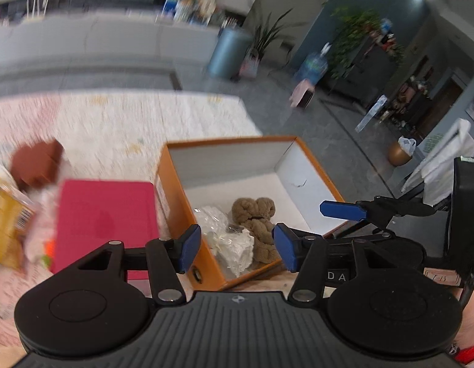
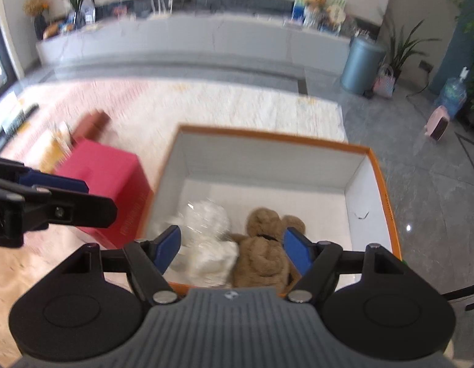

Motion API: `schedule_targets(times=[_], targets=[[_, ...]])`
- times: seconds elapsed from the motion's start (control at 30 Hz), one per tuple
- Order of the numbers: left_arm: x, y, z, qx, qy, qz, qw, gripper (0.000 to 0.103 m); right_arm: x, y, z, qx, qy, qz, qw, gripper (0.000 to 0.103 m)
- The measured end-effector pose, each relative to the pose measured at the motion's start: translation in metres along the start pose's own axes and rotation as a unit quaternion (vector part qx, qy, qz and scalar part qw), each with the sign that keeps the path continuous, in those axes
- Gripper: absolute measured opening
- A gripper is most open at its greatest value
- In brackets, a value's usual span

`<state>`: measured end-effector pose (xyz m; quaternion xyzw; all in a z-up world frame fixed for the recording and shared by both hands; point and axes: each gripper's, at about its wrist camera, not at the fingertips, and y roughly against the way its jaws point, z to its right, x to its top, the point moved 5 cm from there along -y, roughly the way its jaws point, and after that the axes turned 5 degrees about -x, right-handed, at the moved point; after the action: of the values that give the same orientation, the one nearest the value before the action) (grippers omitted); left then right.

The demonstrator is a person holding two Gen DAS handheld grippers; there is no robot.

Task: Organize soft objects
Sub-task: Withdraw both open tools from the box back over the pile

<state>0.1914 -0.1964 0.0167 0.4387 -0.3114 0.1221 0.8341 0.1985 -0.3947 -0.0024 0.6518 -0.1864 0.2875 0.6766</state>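
Inside the orange box (image 2: pixel 387 202), a brown plush toy (image 2: pixel 264 251) lies beside a white wrapped bundle (image 2: pixel 209 245) (touching). Only the left view shows the yellow packet (image 1: pixel 7 214). Left tool (image 1: pixel 237 247) and right tool (image 2: pixel 232 250): both spread, holding nothing.

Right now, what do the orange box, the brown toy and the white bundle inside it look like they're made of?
Orange box: likely cardboard, with matte white inner walls and thin folded edges.
Brown toy: plush fabric, its surface fuzzy and nubby.
White bundle: something soft and white, apparently wrapped in clear plastic, going by the glossy crinkles; blur leaves this uncertain.
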Motion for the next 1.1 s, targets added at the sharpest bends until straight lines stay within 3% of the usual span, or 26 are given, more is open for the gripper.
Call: schedule_targets(times=[0.13, 0.23, 0.43, 0.6, 0.8, 0.97, 1.1], targets=[[-0.021, 0.038, -0.002, 0.014, -0.035, 0.05, 0.9981, 0.067, -0.018, 0.028, -0.038, 0.014, -0.03, 0.047, 0.998, 0.077], [-0.04, 0.061, -0.018, 0.033, -0.035, 0.076, 0.996, 0.067, -0.035, 0.038, -0.07, 0.019, -0.055, 0.077, 0.995, 0.077], [-0.079, 0.097, -0.071, 0.111, -0.037, 0.102, 0.9879, 0.067, -0.072, 0.041, -0.136, 0.046, -0.11, 0.109, 0.987, 0.077], [-0.11, 0.122, -0.118, 0.179, -0.024, 0.095, 0.979, 0.067, -0.096, 0.029, -0.187, 0.052, -0.102, 0.118, 0.986, 0.077], [-0.129, 0.143, -0.164, 0.207, -0.008, 0.101, 0.9731, 0.067, -0.104, 0.007, -0.236, 0.051, -0.049, 0.107, 0.992, 0.077], [-0.134, 0.146, -0.194, 0.218, -0.046, 0.069, 0.9724, 0.068, -0.095, -0.006, -0.258, 0.046, -0.017, 0.104, 0.993, 0.077], [-0.136, 0.137, -0.217, 0.22, -0.076, 0.034, 0.9719, 0.074, -0.088, -0.02, -0.271, 0.043, -0.003, 0.1, 0.994, 0.076]])
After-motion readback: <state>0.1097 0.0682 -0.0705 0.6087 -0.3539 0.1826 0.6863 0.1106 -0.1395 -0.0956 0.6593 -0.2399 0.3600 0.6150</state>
